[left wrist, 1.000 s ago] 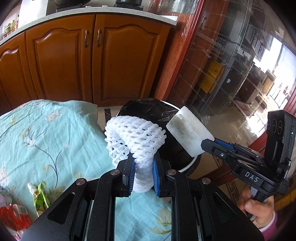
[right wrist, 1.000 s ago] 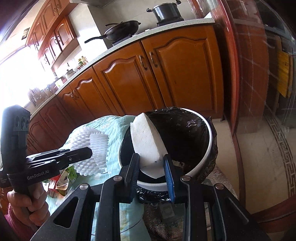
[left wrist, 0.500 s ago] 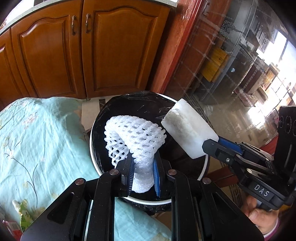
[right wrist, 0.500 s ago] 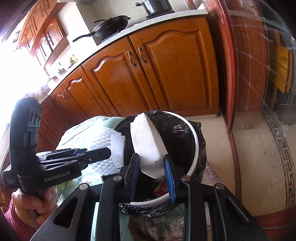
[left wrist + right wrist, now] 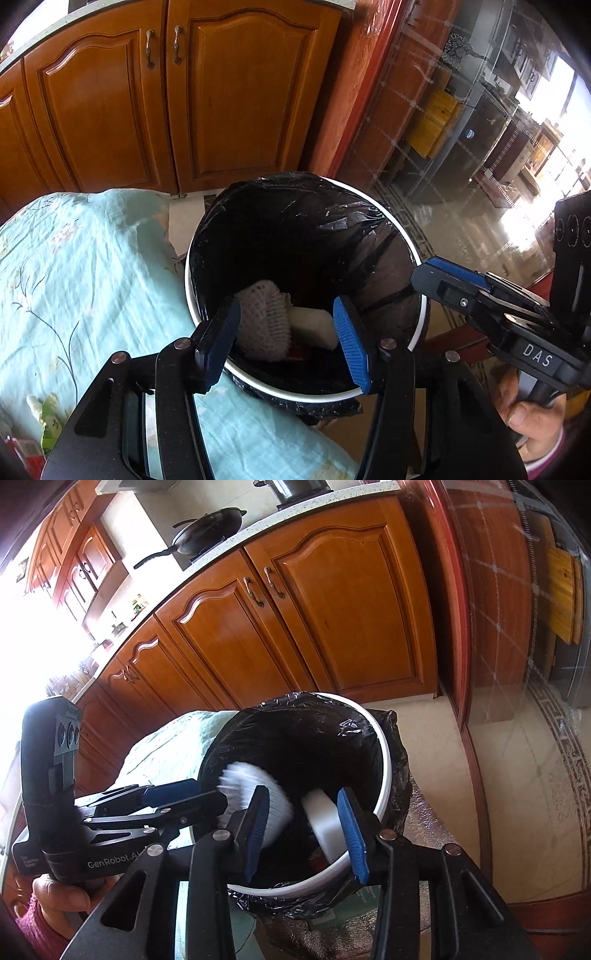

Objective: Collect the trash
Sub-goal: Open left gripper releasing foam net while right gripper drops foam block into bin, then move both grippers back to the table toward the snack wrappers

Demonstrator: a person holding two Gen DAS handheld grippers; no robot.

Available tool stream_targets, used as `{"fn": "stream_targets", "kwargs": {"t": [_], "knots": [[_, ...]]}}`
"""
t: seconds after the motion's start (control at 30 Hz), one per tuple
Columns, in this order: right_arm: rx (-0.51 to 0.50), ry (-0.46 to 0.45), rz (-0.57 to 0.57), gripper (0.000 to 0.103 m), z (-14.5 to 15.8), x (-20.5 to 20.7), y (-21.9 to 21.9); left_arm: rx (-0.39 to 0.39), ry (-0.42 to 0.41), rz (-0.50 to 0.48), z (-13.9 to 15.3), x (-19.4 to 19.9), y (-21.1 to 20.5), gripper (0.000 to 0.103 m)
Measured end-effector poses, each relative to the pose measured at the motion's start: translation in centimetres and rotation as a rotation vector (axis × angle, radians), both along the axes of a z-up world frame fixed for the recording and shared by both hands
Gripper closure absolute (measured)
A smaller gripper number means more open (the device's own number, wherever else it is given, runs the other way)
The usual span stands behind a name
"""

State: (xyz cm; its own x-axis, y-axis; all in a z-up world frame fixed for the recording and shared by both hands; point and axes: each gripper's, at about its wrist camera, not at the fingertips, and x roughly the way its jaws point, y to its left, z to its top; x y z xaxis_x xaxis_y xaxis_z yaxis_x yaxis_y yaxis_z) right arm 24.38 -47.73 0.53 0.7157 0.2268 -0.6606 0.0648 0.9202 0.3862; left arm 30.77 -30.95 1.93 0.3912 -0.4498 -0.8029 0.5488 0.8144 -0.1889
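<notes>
In the left wrist view, the left gripper [image 5: 286, 334] is seen with its blue-padded fingers spread wide and nothing held between them, poised over the round white trash bin lined with a black plastic bag [image 5: 373, 201]. Inside the bin, a white foam net fruit sleeve [image 5: 264, 325] is seen lying against a white foam block [image 5: 314, 326] (both low in the bag). A pale blue floral cloth [image 5: 81, 266] is spread beside the bin. The right gripper [image 5: 434, 271] is visible at the bin's right rim.

In the right wrist view, the right gripper [image 5: 301, 818] is likewise seen spread apart and empty above the bin [image 5: 386, 764]. The sleeve [image 5: 255, 790] and block [image 5: 325, 821] are blurred within the bag. The left gripper [image 5: 192, 794], also parted, is seen at the left.
</notes>
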Motion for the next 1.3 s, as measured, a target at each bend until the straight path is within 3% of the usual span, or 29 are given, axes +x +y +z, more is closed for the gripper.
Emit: {"fn": "stream_targets", "kwargs": {"t": [0.17, 0.23, 0.3, 0.4, 0.83, 1.3], "knots": [[0.016, -0.026, -0.009, 0.057, 0.5, -0.9, 0.2, -0.050, -0.027, 0.038, 0.5, -1.8, 2.8, 0.050], [0.023, -0.043, -0.008, 0.049, 0.7, -1.4, 0.5, -0.078, -0.043, 0.060, 0.8, -2.9, 4.1, 0.045], [0.028, -0.065, -0.006, 0.031, 0.9, -2.0, 1.2, -0.113, -0.057, 0.087, 1.0, -4.1, 5.7, 0.042], [0.043, -0.093, 0.003, 0.020, 1.1, -3.1, 2.4, -0.154, -0.074, 0.129, 1.1, -5.9, 8.4, 0.040], [0.098, -0.130, 0.099, 0.014, 1.0, -5.9, 9.9, -0.174, -0.125, 0.329, 0.5, -11.8, 19.8, 0.037], [0.078, -0.120, 0.304, 0.014, 0.9, -7.0, 20.5, -0.186, -0.133, 0.536, 0.0, -14.8, 30.2, 0.037]]}}
